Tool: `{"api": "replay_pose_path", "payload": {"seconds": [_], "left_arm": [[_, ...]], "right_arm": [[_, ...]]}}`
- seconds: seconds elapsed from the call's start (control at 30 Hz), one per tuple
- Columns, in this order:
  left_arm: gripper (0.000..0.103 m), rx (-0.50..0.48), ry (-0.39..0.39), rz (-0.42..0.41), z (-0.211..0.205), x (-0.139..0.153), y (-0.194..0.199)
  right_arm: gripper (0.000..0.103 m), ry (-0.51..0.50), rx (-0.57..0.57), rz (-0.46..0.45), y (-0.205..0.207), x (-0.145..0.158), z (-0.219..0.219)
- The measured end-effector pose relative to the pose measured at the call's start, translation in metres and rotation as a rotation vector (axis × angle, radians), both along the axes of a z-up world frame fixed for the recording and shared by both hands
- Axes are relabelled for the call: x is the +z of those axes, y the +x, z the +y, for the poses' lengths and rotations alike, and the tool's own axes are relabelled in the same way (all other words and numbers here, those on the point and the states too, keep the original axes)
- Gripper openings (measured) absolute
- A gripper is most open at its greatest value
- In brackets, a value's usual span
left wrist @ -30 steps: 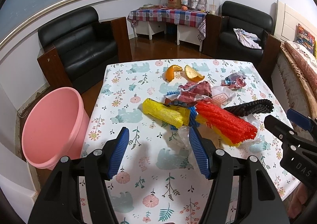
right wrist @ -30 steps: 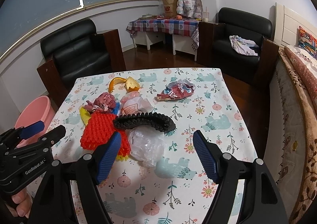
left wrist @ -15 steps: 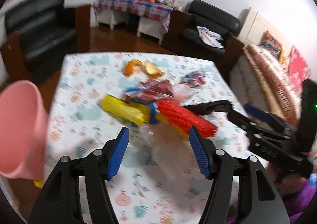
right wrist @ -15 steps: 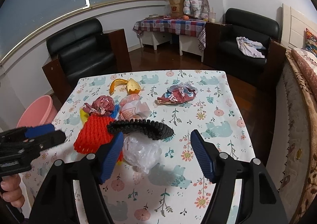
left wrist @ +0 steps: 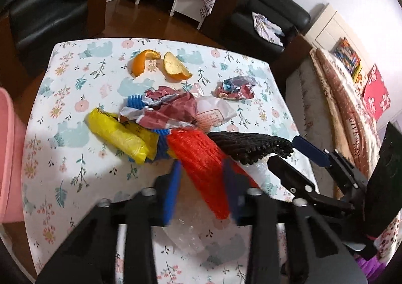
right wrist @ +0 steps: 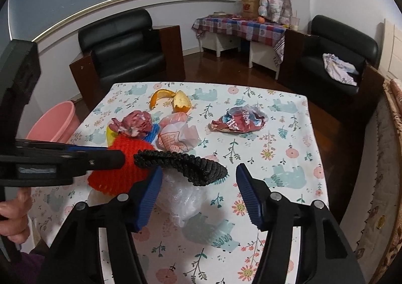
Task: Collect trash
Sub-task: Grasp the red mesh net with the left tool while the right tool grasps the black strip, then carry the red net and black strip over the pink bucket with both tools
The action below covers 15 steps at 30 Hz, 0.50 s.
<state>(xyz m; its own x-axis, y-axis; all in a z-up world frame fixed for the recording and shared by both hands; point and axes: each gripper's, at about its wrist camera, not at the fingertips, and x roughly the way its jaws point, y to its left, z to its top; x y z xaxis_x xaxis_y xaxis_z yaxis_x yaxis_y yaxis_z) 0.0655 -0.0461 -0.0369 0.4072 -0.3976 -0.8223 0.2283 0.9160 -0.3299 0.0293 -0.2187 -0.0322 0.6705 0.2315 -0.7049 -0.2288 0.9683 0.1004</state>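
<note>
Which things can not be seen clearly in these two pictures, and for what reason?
- Left gripper, left wrist view: motion blur; whether its closing pads already press the red foam net is unclear.
- Clear plastic bag, right wrist view: partly under the black foam net.
- Pink bin, left wrist view: cut off by the edge.
- Crumpled wrapper: print too small to read.

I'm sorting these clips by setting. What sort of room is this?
Probably a home living room: black leather armchairs, a side table under a checked cloth, and a dining table with a floral cloth strewn with trash such as orange peel.
</note>
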Motion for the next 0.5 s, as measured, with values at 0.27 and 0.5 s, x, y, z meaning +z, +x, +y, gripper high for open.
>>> {"api": "replay_pose_path", "payload": {"seconds": [0.27, 0.5], "left_arm": [[0.010, -0.033, -0.030, -0.045, 0.012, 0.009, -0.008], [0.010, -0.032, -0.070, -0.112, 0.033, 0.033, -0.025]], "right_arm": [[0.031, 0.027, 0.040, 0.048, 0.014, -0.006, 0.003], [0.010, 0.105, 0.022, 0.039, 0.011, 0.004, 0.001]]}}
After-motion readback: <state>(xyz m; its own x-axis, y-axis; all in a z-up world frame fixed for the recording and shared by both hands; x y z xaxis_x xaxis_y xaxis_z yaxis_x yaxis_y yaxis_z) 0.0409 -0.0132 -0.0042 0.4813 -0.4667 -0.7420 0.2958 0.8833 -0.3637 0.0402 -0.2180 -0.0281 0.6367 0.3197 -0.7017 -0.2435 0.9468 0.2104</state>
